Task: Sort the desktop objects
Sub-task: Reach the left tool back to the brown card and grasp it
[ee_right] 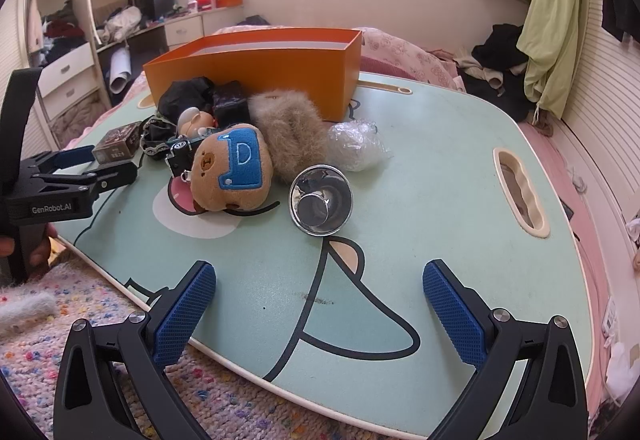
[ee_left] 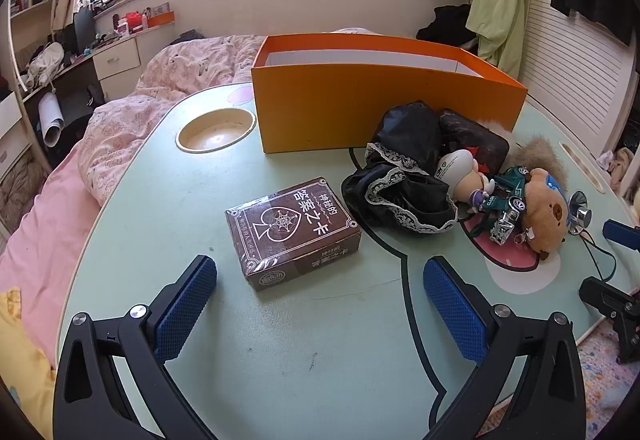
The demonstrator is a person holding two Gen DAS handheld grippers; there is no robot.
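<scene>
Holding a tool in each hand, I have my left tool (ee_left: pixel 320 288) low over the pale green surface (ee_left: pixel 280 340), its blue pads spread wide with nothing between them. Just ahead of it lies the brown card box (ee_left: pixel 294 232), flat on the surface and apart from both pads. Behind the card box stands the orange box (ee_left: pixel 380 108), open at the top, its white inner wall showing; I cannot see what is inside. A round cup recess (ee_left: pixel 216 130) is sunk into the surface to the left of the orange box. To the right of the card box sits a heap: a black lace-trimmed cloth (ee_left: pixel 400 180), a dark pouch (ee_left: pixel 476 140) against the orange box, a small figure (ee_left: pixel 464 172), a green toy car (ee_left: pixel 506 196) and a brown plush bear (ee_left: pixel 546 216), all touching one another. My right tool (ee_right: pixel 319 298) is also spread wide and holds nothing, hanging over the near edge of the surface with the knitted rug (ee_right: pixel 80 320) below. From that side the plush bear shows a blue patch with a letter D, and a tan fur piece (ee_right: pixel 290 132) lies just behind it, touching it. A shiny metal cup (ee_right: pixel 320 200) lies on its side near the bear, mouth toward me, and a crumpled clear plastic wrap (ee_right: pixel 356 144) sits between the cup and the orange box.
</scene>
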